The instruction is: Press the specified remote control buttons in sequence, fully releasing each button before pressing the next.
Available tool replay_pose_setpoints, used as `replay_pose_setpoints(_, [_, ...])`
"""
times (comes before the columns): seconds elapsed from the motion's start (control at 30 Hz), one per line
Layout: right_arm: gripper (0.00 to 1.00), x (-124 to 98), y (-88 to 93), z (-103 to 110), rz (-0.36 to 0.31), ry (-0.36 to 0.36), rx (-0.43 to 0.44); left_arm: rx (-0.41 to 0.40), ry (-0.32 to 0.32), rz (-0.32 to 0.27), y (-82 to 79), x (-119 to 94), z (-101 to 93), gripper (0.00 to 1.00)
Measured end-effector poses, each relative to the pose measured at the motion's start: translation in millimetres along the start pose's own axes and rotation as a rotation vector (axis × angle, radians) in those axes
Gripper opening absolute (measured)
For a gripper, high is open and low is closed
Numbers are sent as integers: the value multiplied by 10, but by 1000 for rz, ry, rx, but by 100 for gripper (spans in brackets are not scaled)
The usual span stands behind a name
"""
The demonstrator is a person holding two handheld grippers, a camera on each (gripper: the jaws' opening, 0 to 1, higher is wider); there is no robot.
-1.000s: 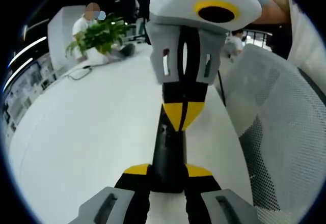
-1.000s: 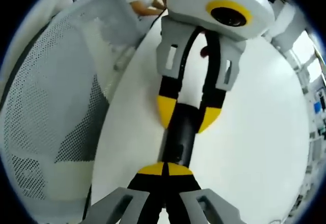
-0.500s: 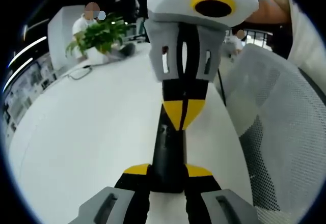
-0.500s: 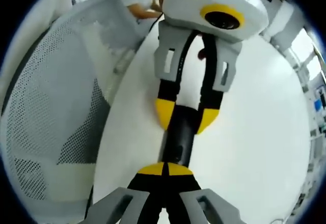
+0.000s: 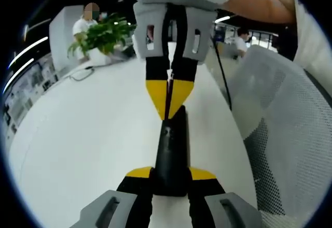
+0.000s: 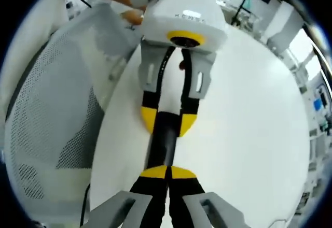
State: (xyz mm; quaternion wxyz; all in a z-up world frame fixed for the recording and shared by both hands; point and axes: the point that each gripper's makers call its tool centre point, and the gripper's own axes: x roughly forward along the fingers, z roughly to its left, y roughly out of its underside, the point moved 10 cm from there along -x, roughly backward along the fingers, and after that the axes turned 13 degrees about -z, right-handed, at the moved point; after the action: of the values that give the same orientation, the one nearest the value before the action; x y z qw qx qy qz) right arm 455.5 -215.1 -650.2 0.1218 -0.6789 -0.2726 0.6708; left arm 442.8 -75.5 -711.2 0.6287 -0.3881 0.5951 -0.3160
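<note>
A slim black remote (image 5: pixel 170 153) lies lengthwise over the white table (image 5: pixel 88 129), and my left gripper (image 5: pixel 170 174) is shut on its near end, one yellow tip on each side. My right gripper (image 5: pixel 168 106) comes down from above with its jaws shut, the yellow tips meeting the remote's far end. In the right gripper view, the shut right gripper (image 6: pixel 167 172) points at the remote (image 6: pixel 162 142), which the left gripper (image 6: pixel 167 123) clamps from the other end. Whether the tips press on a button is hidden.
A white mesh chair (image 5: pixel 280 119) stands close along the table's edge; the same chair (image 6: pixel 52 98) shows in the right gripper view. At the far side are a green plant (image 5: pixel 101 36), a thin cable (image 5: pixel 80 75) and a seated person. A person's arm (image 5: pixel 259 5) reaches over.
My right gripper has drawn back along the remote toward its far end and shifted left, uncovering more of the black body. The left gripper and the remote have stayed put.
</note>
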Motion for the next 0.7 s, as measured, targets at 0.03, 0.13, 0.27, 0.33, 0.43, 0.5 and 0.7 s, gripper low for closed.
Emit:
replay_pose_setpoints(0.03, [0,-7,-4,-7,-1,2,0,0,0,-1,2,1,2,24])
replay_pose_setpoints(0.13, [0,-33,-21,-30,-7,11,-1,0,0,-1,3,1,3,24])
replay_pose_setpoints(0.27, [0,-38,-33,-53,-12,16,-1,0,0,-5,11,5,11,24])
replay_pose_setpoints(0.33, [0,-36,-47,-57,-19,17,-1,-1,0,-6,15,6,15,24])
replay_pose_setpoints(0.43, [0,-11,-56,-55,-17,11,-2,-1,1,-8,14,5,12,24])
replay_pose_setpoints(0.5, [0,13,-48,-54,-12,7,-3,0,1,-8,15,7,14,24])
replay_pose_setpoints(0.7, [0,115,-36,-11,-12,-21,4,-1,2,-12,9,0,4,24])
